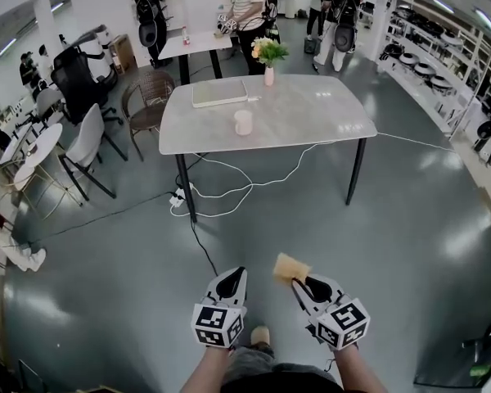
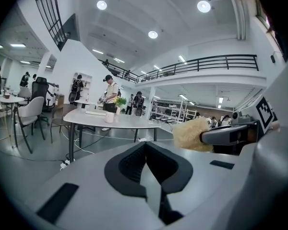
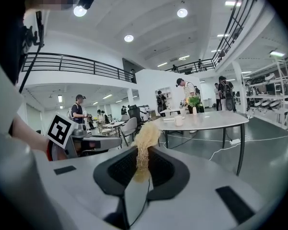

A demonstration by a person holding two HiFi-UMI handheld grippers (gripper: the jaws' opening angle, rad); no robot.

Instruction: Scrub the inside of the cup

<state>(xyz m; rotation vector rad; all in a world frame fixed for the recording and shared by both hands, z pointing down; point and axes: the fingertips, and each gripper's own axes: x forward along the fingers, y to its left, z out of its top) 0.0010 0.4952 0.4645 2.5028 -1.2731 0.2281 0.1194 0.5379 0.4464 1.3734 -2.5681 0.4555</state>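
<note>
Grey table [image 1: 311,117] ahead, cup [image 1: 243,122] near its middle (probably ceramic: stiff, slick, so I'd take its wall). Left gripper [image 1: 237,273] pressed together, empty; right gripper [image 1: 298,283] pinching a soft sponge [image 1: 290,266].

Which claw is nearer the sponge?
Right. The right claw is shut on the sponge; the left claw is shut and empty, beside it to the left, apart.

Pale cup [image 1: 243,122] and tan scrub pad [image 1: 290,268], well apart.
Cup upright and open-topped on the grey table [image 1: 311,113]; fibrous scrub pad clamped edge-on in the right gripper [image 1: 299,282], sticking out past the jaw tips, above the floor.
</note>
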